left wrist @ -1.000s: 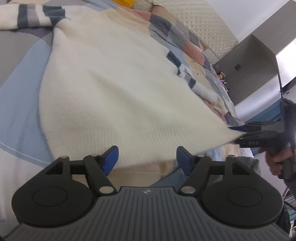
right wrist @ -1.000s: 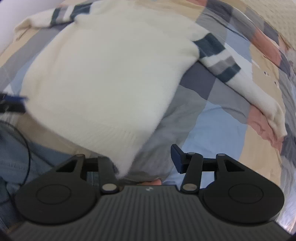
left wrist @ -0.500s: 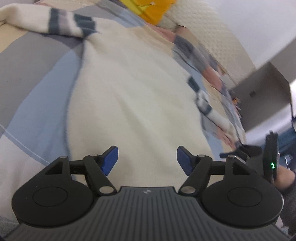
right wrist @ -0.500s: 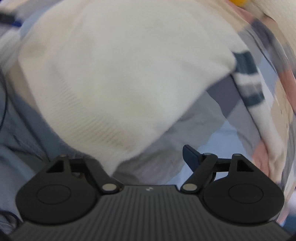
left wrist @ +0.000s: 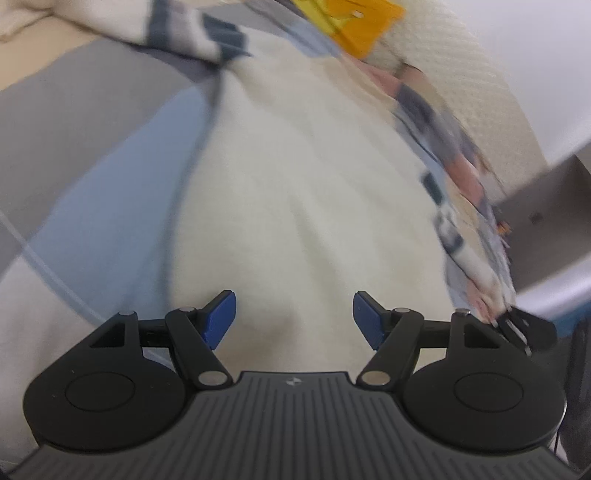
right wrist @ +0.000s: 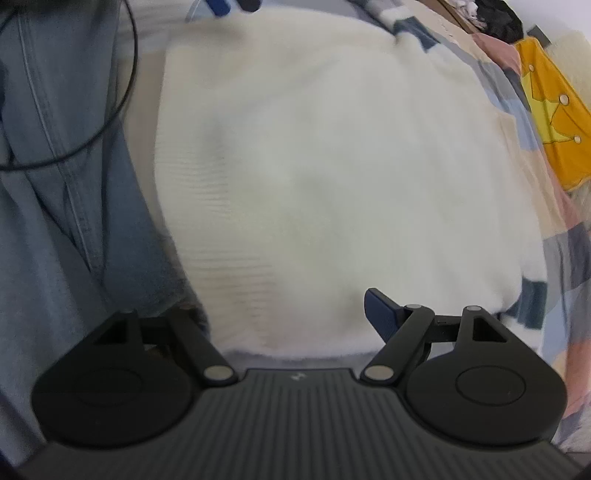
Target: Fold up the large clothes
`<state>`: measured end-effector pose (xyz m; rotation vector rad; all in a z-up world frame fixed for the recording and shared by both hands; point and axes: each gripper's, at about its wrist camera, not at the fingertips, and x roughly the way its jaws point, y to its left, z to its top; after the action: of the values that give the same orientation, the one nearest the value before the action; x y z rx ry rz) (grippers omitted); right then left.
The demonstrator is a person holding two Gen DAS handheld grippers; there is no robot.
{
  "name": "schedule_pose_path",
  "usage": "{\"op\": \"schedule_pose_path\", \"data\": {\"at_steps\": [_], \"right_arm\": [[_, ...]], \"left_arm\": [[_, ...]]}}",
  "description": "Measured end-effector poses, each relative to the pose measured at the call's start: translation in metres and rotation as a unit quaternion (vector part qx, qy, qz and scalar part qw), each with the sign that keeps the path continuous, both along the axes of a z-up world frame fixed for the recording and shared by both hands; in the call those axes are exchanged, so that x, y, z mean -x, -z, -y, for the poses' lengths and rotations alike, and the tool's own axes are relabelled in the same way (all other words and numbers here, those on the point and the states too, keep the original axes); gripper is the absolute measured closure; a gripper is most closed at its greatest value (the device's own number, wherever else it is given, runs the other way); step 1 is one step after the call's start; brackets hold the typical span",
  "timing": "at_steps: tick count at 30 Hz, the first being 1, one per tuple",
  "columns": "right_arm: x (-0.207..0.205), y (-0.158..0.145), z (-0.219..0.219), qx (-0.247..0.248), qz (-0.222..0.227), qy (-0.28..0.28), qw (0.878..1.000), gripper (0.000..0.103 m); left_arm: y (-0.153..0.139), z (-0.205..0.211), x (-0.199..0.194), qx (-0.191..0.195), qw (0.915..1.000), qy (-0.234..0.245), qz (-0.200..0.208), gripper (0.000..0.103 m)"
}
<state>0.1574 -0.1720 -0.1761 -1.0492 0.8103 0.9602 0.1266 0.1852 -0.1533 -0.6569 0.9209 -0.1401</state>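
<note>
Well, sweater (left wrist: 303,192) blurred; any label unreadable.

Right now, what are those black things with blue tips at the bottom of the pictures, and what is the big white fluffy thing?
Those are two claws that a person carries, one in each hand. Each picture comes from a camera sitting on a claw, looking past its tips. The left claw is open and holds nothing. The right claw looks open too; only one blue tip shows. The fluffy thing is a cream sweater with striped sleeves, lying flat on a patchwork bedspread. A yellow cloth lies further up the bed.
</note>
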Motion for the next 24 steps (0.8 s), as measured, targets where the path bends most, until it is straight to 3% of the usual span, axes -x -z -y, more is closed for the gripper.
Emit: {"op": "schedule_pose_path", "data": {"at_steps": [3,6,10,12,15,18,21,24], "right_arm": [[-0.012,-0.004,0.009,-0.019,-0.027,0.053,0.998,0.024],[-0.024,-0.006,0.014,-0.034,-0.066,0.124,0.99,0.024],[-0.051,-0.006,0.024,-0.041,-0.129,0.223,0.965,0.024],[-0.063,-0.005,0.032,-0.052,-0.168,0.271,0.947,0.024],[-0.076,-0.001,0.043,-0.07,-0.208,0.346,0.912,0.024],[-0.085,-0.003,0.056,-0.096,-0.229,0.399,0.883,0.024],[-0.087,-0.006,0.068,-0.126,-0.245,0.45,0.849,0.024],[-0.081,-0.006,0.07,-0.131,-0.238,0.461,0.844,0.024]], "left_arm": [[-0.004,0.027,0.001,0.031,0.9974,0.062,0.019,0.031],[-0.007,0.062,0.002,0.056,0.9903,0.124,0.027,0.045],[0.0,0.107,0.003,0.076,0.9772,0.197,0.022,0.07],[0.003,0.127,0.004,0.056,0.9745,0.216,0.021,0.073],[0.013,0.148,0.002,0.067,0.9737,0.217,0.015,0.073],[0.022,0.16,-0.004,0.078,0.9789,0.189,0.008,0.073],[0.024,0.164,-0.007,0.119,0.9785,0.168,0.017,0.073],[0.024,0.168,-0.01,0.146,0.9779,0.148,0.023,0.073]]}}
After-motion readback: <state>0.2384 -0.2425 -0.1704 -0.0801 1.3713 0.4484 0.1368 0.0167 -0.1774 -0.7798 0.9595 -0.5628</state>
